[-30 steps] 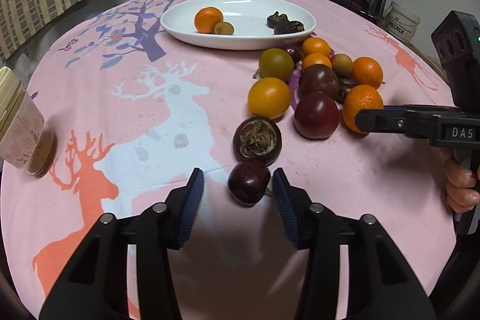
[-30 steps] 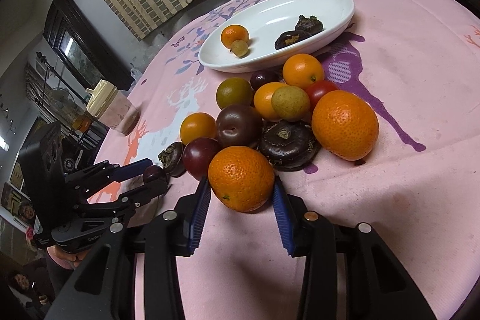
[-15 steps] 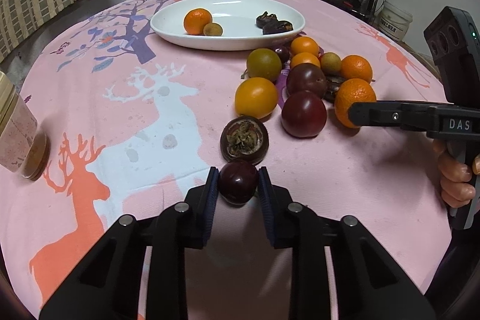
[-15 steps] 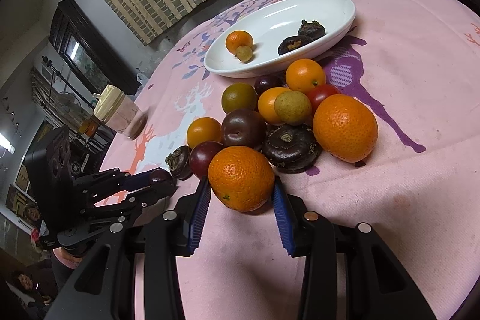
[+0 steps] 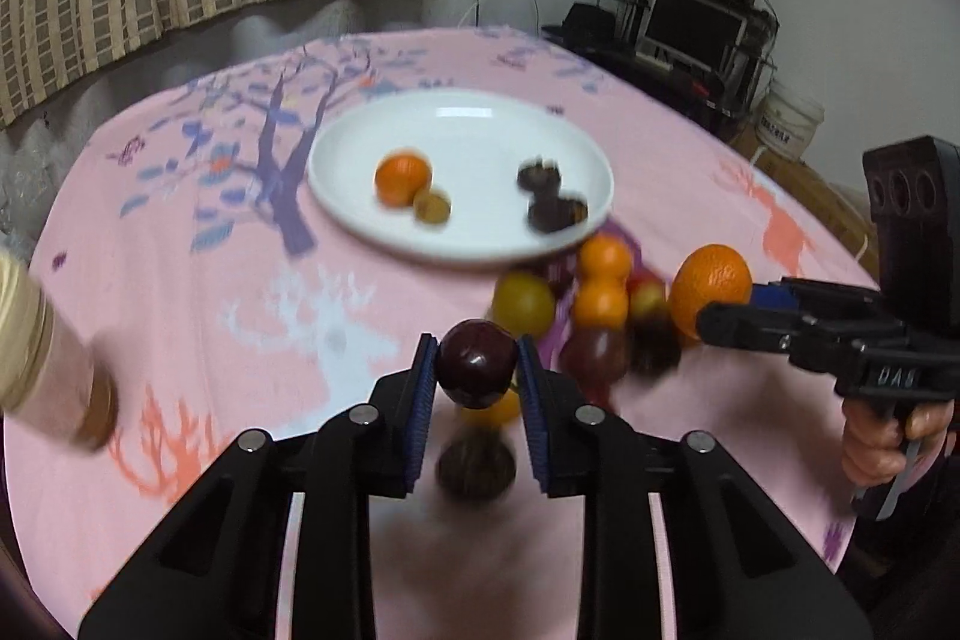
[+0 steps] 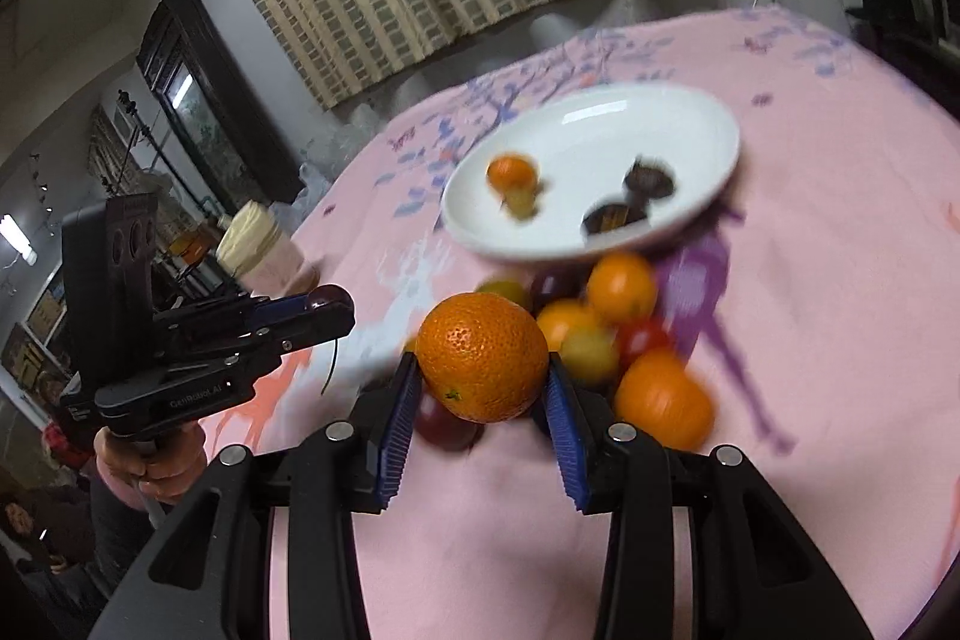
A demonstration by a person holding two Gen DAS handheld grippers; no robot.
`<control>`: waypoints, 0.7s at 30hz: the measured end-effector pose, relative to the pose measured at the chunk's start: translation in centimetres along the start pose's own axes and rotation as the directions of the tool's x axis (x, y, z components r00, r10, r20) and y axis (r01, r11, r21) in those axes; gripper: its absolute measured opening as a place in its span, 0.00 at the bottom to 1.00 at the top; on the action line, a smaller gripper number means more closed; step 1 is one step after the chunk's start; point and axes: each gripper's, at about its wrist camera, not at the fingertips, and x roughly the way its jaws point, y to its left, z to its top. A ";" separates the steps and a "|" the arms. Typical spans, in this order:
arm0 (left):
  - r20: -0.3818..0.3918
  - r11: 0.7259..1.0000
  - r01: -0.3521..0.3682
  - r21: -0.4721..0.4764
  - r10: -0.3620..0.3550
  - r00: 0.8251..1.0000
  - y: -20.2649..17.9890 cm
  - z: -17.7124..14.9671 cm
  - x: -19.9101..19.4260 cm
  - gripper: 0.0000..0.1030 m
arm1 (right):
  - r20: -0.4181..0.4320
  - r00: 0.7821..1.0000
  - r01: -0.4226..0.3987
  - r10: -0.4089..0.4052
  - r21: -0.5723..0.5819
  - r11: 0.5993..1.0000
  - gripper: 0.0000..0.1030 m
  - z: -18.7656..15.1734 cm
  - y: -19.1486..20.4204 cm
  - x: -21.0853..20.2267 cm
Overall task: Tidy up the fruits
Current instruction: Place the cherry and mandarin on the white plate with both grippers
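Both fruits now lifted off the cloth.
We note left gripper (image 5: pixel 477 370) clamped on dark plum (image 5: pixel 476 363), right gripper (image 6: pixel 480 388) clamped on orange (image 6: pixel 482 365); a second ago both sat on the table.

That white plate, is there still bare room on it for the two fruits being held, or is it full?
The plate has room: its far half is bare, as is the gap between the small orange and the dark fruits. The plum and the big orange could go there. It is crowded just in front of the plate, where the fruit pile touches its rim.
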 end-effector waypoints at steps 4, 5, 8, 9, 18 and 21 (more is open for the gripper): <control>0.010 1.000 -0.016 -0.025 0.016 1.000 -0.6 5.0 3.9 0.26 | 0.041 0.992 0.121 -0.120 -0.020 0.992 0.40 4.8 -2.1 2.4; 0.004 0.999 -0.019 -0.035 0.019 1.000 -0.6 5.9 5.0 0.26 | 0.036 0.989 0.145 -0.144 -0.020 0.989 0.40 5.5 -2.7 3.2; -0.034 0.997 -0.036 -0.065 0.034 0.999 -0.6 7.9 8.7 0.26 | 0.004 0.981 0.193 -0.193 -0.020 0.981 0.41 7.1 -4.7 5.6; -0.047 0.997 -0.044 -0.066 0.041 0.998 -0.6 8.3 9.7 0.26 | -0.006 0.979 0.204 -0.204 -0.015 0.979 0.41 7.3 -5.4 6.4; -0.018 0.985 -0.142 -0.093 0.141 0.990 -0.2 8.8 9.0 0.86 | 0.046 0.983 0.178 -0.177 -0.042 0.983 0.73 7.2 -5.7 4.8; 0.022 0.984 -0.146 -0.097 0.149 0.989 -0.2 8.7 6.6 0.95 | 0.033 0.986 0.164 -0.163 -0.049 0.985 0.76 6.7 -5.6 4.1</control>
